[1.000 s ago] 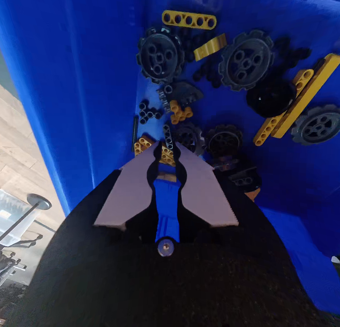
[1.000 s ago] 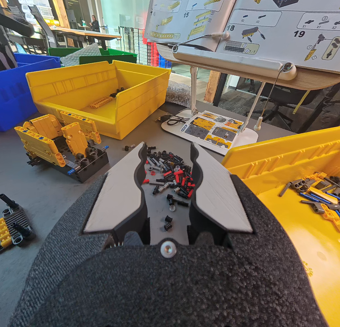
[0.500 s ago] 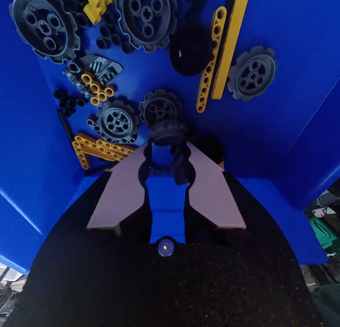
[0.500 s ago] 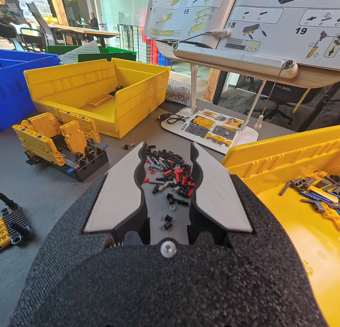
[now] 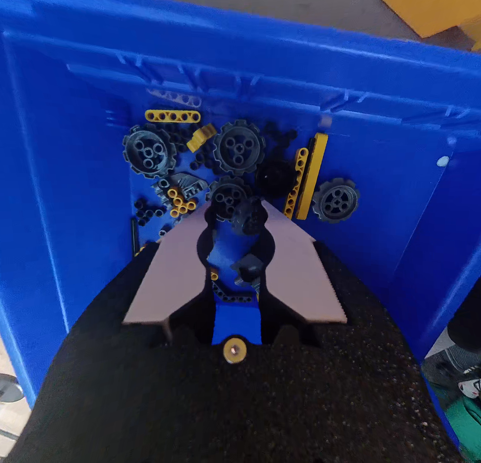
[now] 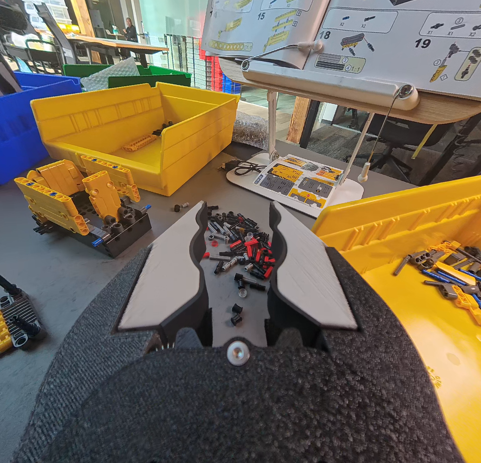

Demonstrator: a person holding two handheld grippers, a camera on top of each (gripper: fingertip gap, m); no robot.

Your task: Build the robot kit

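Dark gear (image 5: 248, 217) seemingly pinched at left gripper (image 5: 235, 211) tips, right gripper (image 6: 238, 213) apart.

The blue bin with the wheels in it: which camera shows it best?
The left wrist view: it looks straight into the blue bin, showing the toothed wheels and yellow beams. The right wrist view catches only a blue bin's outer corner at the far left.

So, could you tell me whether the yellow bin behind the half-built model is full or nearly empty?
Nearly empty: the yellow bin holds only an orange beam and a few dark pieces; most of its floor is bare.
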